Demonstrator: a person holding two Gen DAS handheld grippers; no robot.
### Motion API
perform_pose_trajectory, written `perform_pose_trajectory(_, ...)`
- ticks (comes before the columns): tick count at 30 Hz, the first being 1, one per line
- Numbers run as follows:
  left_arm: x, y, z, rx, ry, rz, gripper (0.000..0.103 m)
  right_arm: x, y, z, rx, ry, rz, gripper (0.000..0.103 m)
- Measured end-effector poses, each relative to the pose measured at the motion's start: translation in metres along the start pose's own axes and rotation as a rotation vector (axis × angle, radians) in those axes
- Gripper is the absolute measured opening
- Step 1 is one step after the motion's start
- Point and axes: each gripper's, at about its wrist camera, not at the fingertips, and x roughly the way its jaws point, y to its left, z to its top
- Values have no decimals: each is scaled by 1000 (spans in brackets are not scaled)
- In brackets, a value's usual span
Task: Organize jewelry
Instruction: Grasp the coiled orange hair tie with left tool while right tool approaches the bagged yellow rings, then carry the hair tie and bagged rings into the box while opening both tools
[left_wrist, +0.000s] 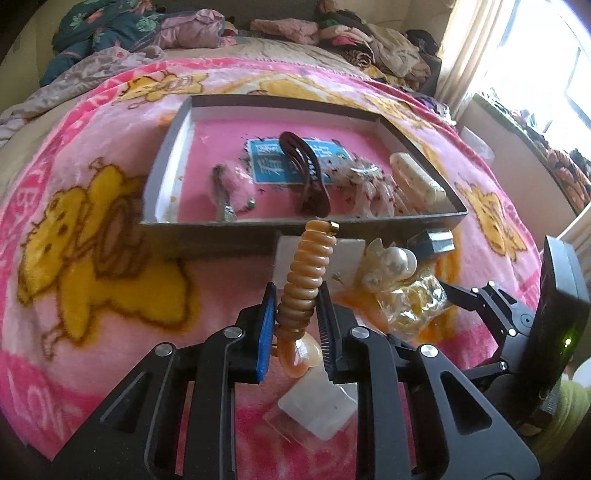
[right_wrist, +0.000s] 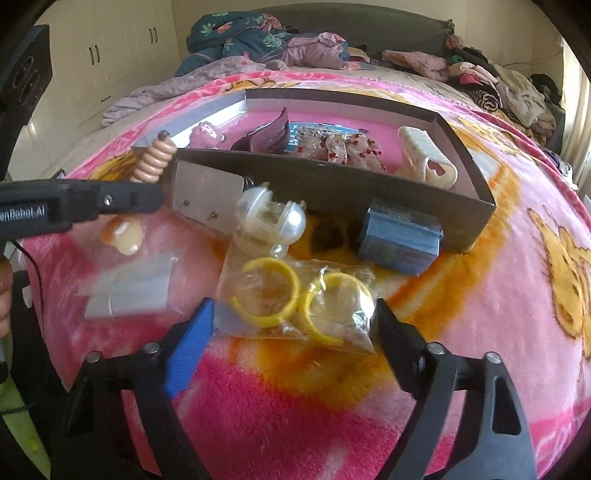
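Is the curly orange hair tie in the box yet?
Not yet. The orange spiral hair tie is pinched in the left gripper, held up just in front of the shallow grey cardboard box.

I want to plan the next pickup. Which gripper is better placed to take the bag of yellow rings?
Right. The right gripper is open with its jaws flanking the bag of yellow rings; the left gripper already holds the spiral hair tie.

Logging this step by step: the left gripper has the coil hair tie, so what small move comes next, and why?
Probably carry the coil tie forward over the box's near wall and release. The left gripper is shut on it just short of the box, where other hair pieces already lie.
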Motion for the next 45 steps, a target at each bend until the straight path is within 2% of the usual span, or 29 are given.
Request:
perform_pose_trajectory(9,-12,15,3,-38,-25,-3,14,-20,-12,-7,45,-13,16,79)
perform_pose_trajectory(21,-27,31,8,-80,-57,-8,14,-64,-58,-9,171,-68,-47,79)
perform_pose_trajectory(30,-32,43,22,-101,-78,5,14,-77,-71,16,172,-116,-65,79)
perform_pose_trajectory(45,-34,51,61,-107,-118,9,14,-74,-54,76,100,-186,-28,79)
